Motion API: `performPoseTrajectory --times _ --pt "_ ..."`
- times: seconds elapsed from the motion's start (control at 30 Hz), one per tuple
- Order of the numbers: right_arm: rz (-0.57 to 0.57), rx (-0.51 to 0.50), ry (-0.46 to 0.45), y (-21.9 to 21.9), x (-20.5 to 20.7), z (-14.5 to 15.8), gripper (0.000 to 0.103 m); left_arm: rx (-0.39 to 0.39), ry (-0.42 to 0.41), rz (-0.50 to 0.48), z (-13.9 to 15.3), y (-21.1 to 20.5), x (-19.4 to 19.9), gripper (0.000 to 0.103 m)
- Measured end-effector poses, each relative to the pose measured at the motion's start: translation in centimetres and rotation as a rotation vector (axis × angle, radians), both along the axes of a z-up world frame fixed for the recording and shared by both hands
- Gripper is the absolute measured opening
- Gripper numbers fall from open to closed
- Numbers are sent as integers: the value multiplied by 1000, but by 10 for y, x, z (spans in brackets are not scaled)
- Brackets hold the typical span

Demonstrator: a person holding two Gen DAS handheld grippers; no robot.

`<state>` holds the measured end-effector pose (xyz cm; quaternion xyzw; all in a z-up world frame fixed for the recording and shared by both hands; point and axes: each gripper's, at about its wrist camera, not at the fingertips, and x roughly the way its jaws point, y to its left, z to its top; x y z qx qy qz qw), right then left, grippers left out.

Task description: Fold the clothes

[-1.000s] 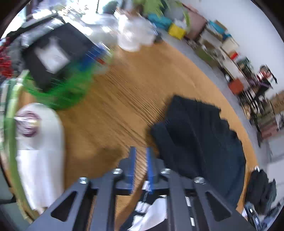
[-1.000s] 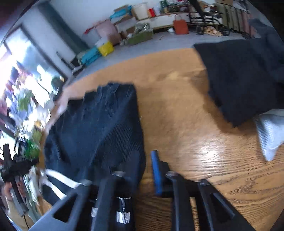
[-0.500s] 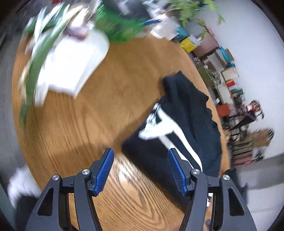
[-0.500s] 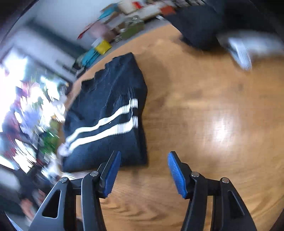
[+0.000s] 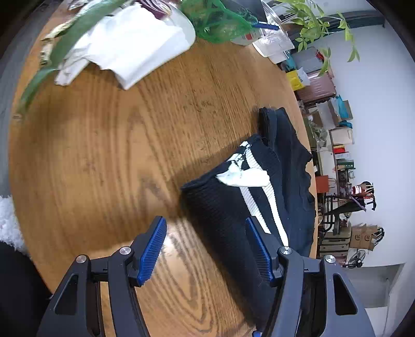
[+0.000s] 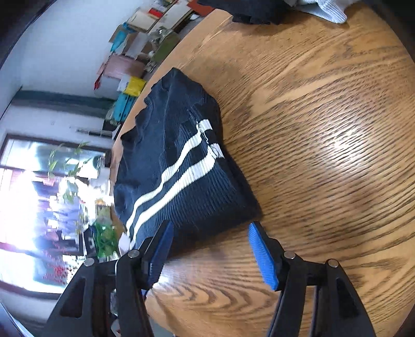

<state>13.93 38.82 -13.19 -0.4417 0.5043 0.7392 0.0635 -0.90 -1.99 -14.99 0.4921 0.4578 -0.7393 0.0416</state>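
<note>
White cloth (image 5: 129, 44) and green netting (image 5: 220, 23) crowd the wooden table (image 5: 103, 155); folded black striped sweater (image 6: 181, 166) lies flat; left gripper (image 5: 206, 248) spread, right gripper (image 6: 210, 254) opening, both empty

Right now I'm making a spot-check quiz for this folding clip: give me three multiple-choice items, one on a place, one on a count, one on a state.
1. Where does the dark sweater lie?
A. On the wooden table
B. In a basket
C. Over a chair

2. How many white stripes cross the sweater's top?
A. One
B. Two
C. Four

3. How does the right gripper stand?
A. Clamped on the sweater
B. Jaws apart, nothing pressed between them
C. Holding a white cloth

Answers:
1 A, the folded sweater rests flat on the wood grain near the table's edge.
2 B, two parallel white bands run across it in the right wrist view.
3 B, its blue pads stand wide apart, the sweater's near edge just beyond them.
</note>
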Motion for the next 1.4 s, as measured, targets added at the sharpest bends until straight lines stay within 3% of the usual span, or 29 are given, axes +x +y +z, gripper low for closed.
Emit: performPoseTrajectory --times 0.27,0.33,0.37,0.4,0.43,0.47,0.53,0.6,0.77,1.03,1.13,1.4 --pt "-157 -66 2 -6 -12 -15 64 -6 37 64 -2 12 -13 64" --pt "-200 -72 -3 -7 -14 -15 62 -16 40 85 -3 13 -16 58" --pt "-216 -74 -7 -7 -16 -15 61 -22 30 88 -4 14 -18 44" --pt "-231 -76 -11 -8 -17 -15 52 -25 18 84 -7 13 -21 35" --pt "-229 -72 -18 -8 -18 -16 38 -26 9 77 -9 13 -23 12" --pt "-221 -66 -19 -8 -20 -18 31 -22 12 60 -12 12 -25 10" --pt "-204 -65 -3 -8 -20 -21 19 -46 28 37 -11 11 -25 9" --pt "-194 -67 11 -6 -14 -18 16 -56 32 32 -10 6 -14 8" --pt "-188 -72 3 -2 12 -14 13 -66 30 18 -10 -9 20 7" --pt "-145 -70 -33 -7 102 -19 9 -100 28 -22 -3 -41 117 7" --pt "-124 -75 -25 -7 121 -15 9 -80 27 0 -2 -50 135 7" --pt "-96 -76 63 -6 105 18 9 -62 128 5 43 -40 116 7"
